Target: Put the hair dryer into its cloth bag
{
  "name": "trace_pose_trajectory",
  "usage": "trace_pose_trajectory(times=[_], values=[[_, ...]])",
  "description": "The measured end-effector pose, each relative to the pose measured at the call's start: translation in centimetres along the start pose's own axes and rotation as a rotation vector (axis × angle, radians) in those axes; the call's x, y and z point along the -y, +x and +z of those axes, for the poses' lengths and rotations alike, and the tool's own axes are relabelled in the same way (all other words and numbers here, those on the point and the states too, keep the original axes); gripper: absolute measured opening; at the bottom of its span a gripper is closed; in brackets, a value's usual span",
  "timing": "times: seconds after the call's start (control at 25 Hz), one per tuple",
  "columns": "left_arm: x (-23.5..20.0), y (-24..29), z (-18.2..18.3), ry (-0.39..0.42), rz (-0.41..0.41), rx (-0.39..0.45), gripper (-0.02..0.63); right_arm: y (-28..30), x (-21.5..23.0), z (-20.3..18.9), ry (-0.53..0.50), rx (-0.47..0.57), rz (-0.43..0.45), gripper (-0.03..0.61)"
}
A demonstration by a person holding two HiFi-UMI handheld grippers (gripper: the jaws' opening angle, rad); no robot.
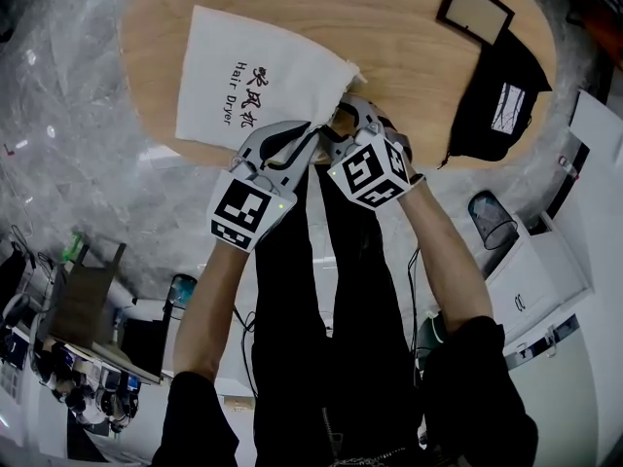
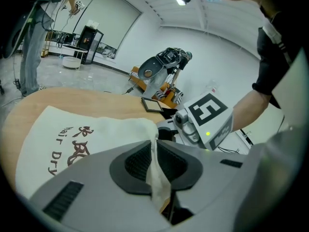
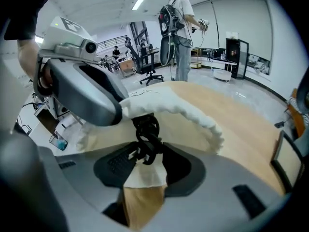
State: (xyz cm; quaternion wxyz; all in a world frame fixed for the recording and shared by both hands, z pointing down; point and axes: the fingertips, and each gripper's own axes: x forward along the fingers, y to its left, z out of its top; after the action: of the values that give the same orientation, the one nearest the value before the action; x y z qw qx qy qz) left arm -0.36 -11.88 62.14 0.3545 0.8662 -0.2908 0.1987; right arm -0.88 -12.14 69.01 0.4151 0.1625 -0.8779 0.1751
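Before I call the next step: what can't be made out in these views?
- Cloth bag mouth: head view, covered by the left gripper and right gripper.
- Bag's inside: right gripper view, hidden behind its raised rim.
- Black item at the table's end: head view, too small to name as the hair dryer.
- Black cord in the right jaws: right gripper view, its ends tucked under cloth.

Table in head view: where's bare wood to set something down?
Bare: the wide middle strip of the table between the cloth bag and the black frame and black pouch. Crowded: the near edge, where left tongs and right tongs both grip the bag's mouth.
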Motion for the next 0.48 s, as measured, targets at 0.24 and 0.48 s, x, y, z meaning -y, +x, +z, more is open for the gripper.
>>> trace_pose_trajectory(times=[0.24,0.48], values=[[0.1,0.1,0.1,0.000,-0.019,0.002,0.043,1.4,-0.6,0.5,0.000,-0.004,0.037,0.173],[-0.2,0.1,0.1,-0.005,-0.026,0.001,0.043,1.8,-0.8,-0.2,0.118,0.026,0.052,0.181]])
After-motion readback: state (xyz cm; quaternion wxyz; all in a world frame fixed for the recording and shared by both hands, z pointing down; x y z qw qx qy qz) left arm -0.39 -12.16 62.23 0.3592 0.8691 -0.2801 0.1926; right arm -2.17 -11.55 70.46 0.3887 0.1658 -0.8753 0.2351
